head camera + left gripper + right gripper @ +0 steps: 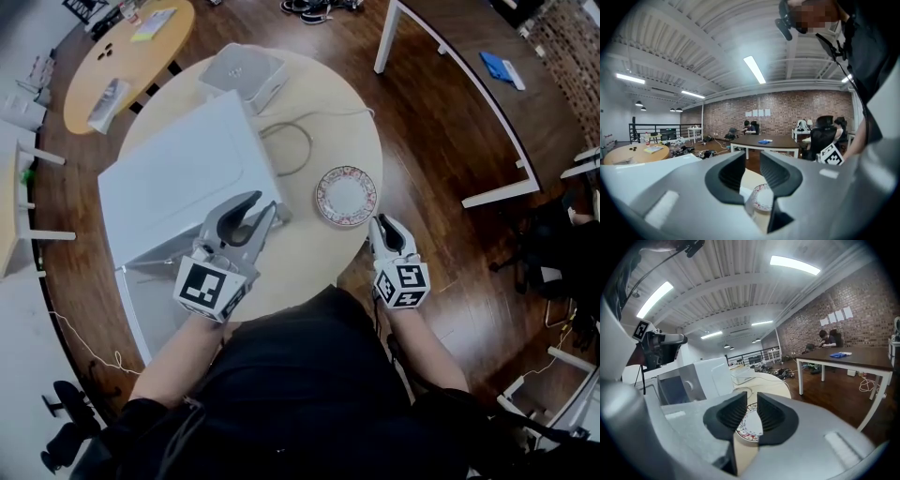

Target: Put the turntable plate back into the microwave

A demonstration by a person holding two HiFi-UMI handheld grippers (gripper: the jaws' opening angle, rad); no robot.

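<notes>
With the left gripper and right gripper both released and empty, the patterned plate, probably stiff, slippery and breakable, is best pinched at its rim.

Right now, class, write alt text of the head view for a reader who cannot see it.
Seen from above, a patterned plate lies untouched on a round table beside a white microwave. The person's left hand-held gripper and right hand-held gripper hover near it, both with jaws apart and empty.
</notes>
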